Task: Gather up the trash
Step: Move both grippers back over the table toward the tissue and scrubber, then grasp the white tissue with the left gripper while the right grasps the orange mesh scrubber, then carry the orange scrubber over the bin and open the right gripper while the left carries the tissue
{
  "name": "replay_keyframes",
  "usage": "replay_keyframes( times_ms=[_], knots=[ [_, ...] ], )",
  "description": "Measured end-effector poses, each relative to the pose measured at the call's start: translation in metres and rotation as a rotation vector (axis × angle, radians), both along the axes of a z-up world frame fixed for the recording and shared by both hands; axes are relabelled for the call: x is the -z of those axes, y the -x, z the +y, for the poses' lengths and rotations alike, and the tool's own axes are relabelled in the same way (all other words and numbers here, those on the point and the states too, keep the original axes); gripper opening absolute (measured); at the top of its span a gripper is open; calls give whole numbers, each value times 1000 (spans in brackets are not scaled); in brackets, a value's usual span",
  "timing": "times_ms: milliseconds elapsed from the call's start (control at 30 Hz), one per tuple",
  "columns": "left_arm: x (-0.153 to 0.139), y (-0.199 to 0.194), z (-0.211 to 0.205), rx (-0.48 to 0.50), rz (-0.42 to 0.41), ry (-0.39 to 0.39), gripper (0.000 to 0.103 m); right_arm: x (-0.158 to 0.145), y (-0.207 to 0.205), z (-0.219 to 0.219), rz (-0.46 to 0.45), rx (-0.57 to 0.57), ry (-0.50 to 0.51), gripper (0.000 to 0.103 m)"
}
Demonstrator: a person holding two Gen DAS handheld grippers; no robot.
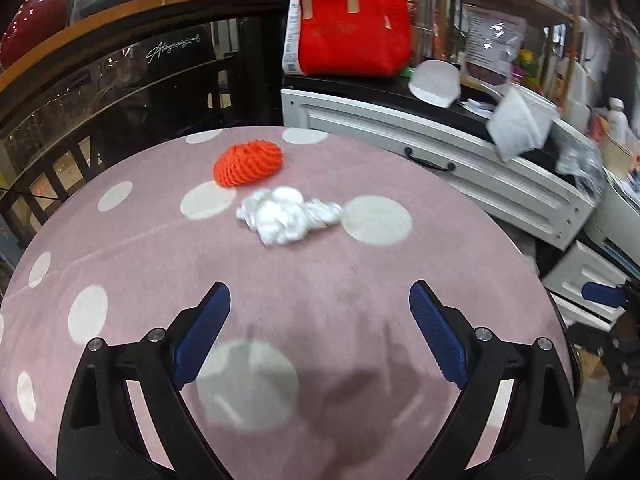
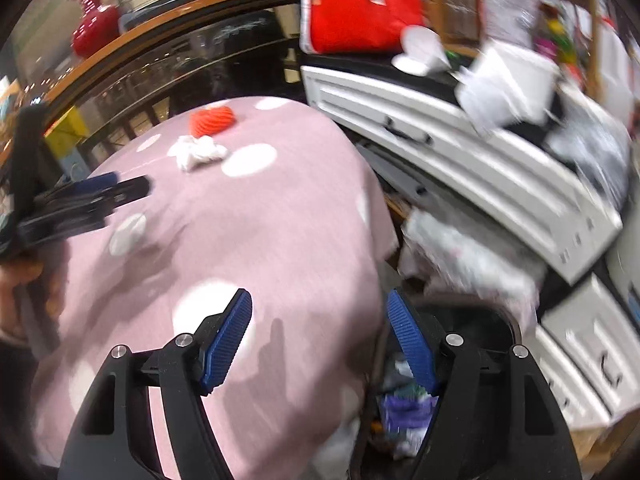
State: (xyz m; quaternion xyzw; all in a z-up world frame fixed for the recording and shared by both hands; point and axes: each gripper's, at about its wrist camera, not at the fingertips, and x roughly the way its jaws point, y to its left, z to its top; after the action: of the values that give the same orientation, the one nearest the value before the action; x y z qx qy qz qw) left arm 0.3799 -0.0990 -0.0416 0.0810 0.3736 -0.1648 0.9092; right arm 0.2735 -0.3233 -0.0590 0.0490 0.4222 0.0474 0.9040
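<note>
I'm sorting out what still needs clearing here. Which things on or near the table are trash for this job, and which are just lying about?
Part of the job:
- orange foam net
- crumpled white tissue
- bin beside the table, already holding litter

Just lying about:
- red bag
- white cap
- white cabinet
- polka-dot tablecloth

**A cluttered shop corner around a dotted table**

A round table [image 1: 120, 264] under a pink cloth with white dots fills the foreground. Behind it runs a curved glass counter [image 1: 132, 80] with a wooden rim; a red vase [image 1: 32, 28] stands on it at the left. To the right sits a white drawer cabinet [image 1: 400, 136] with a black handle, bearing a red bag [image 1: 352, 32], a white cap [image 1: 436, 82] and loose papers. Wooden shelves [image 1: 508, 0] crowded with goods rise behind. Ceiling lights reflect in the glass.
</note>
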Motion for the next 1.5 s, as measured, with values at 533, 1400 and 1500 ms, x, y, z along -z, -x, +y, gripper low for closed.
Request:
replay_keyframes(
  times_ms=[533, 1400, 1500],
  knots=[
    [21, -92, 1, -8, 5, -64, 40, -16, -138, 48, 4, -110, -56, 69],
    [-7, -108, 120, -285, -95, 3, 40, 1, -254, 158, 50, -247, -60, 17],
    [-5, -100, 106, -253, -87, -9, 40, -6, -231, 143, 55, -235, -93, 17]
  ],
)
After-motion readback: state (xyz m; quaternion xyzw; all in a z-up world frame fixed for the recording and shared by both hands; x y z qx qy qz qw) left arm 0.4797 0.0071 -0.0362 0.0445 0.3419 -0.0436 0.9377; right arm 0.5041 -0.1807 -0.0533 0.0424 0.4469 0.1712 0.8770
